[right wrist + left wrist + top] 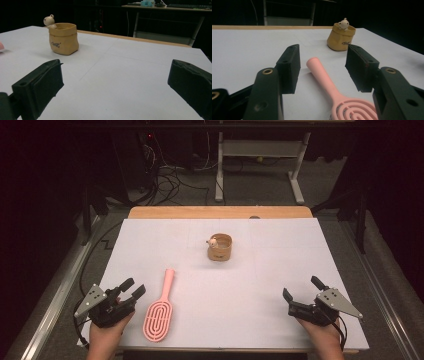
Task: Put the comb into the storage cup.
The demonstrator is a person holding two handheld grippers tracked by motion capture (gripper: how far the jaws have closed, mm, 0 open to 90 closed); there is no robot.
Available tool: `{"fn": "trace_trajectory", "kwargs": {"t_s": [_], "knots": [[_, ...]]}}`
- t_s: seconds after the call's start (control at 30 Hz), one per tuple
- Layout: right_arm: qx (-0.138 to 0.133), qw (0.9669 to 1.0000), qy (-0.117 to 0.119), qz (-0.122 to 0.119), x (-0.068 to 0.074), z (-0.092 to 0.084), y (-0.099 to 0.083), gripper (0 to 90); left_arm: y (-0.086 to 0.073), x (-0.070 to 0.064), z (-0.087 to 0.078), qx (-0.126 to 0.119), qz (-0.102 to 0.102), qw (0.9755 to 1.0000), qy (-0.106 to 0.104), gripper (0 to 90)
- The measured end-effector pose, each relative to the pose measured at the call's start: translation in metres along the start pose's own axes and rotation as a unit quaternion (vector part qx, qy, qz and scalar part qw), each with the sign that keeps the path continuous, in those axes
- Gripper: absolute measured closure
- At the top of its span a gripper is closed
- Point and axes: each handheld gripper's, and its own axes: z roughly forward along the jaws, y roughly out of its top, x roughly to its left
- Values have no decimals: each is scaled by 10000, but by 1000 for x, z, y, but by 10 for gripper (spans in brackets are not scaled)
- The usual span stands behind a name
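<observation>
Pink hairbrush (159, 312) flat on tabletop (260, 285) beside left gripper (131, 289), jaws part-open and empty, right gripper (301, 289) wide open; likely light, rigid, slick plastic: grip mid-handle

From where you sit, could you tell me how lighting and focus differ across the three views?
High view: white table brightly lit, surroundings dark. Left gripper view: pink brush sharp, yellow pot slightly soft. Right gripper view: near black tongs blurred, background dark.
</observation>
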Motion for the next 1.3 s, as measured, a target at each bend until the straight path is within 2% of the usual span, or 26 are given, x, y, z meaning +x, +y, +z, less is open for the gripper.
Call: {"fn": "trace_trajectory", "kwargs": {"t_s": [0.07,0.1,0.27,0.37,0.43,0.47,0.63,0.7,0.8,0.97,1.03,1.17,1.27,1.3], "knots": [[8,10000,-3,23,0,0,0,5,0,0,0,38,21,10000,19,514],[1,10000,-8,18,0,0,0,6,0,0,0,52,48,10000,-1,561],[-8,10000,-25,26,-1,-1,0,5,1,-4,-2,70,223,9997,-52,684],[-11,10000,-31,28,-1,0,0,5,1,-7,-1,137,338,9993,-81,732],[-7,10000,-25,23,-1,0,0,5,1,-8,-1,177,393,9990,-82,736],[-4,10000,-25,29,0,0,0,5,1,-8,-1,183,412,9990,-72,766],[-1,10000,-28,46,-1,0,0,5,1,-10,1,262,496,9984,-101,770],[2,10000,-32,41,-1,0,0,5,1,-10,1,302,562,9978,-199,840],[-8,10000,-37,53,-1,0,0,6,2,-12,1,289,553,9972,-413,884],[-12,10000,-52,62,-1,0,0,5,6,-19,2,375,622,9961,-502,885],[-12,10000,-58,56,-2,0,0,6,6,-21,3,438,555,9958,-588,886],[-18,10000,-67,58,-2,-1,0,6,6,-30,8,736,488,9932,-760,887],[-8,9999,-75,69,-2,-1,0,6,6,-42,12,963,638,9899,-825,887],[-9,9999,-76,68,-2,-1,0,5,6,-48,15,1108,718,9878,-829,887]]}}
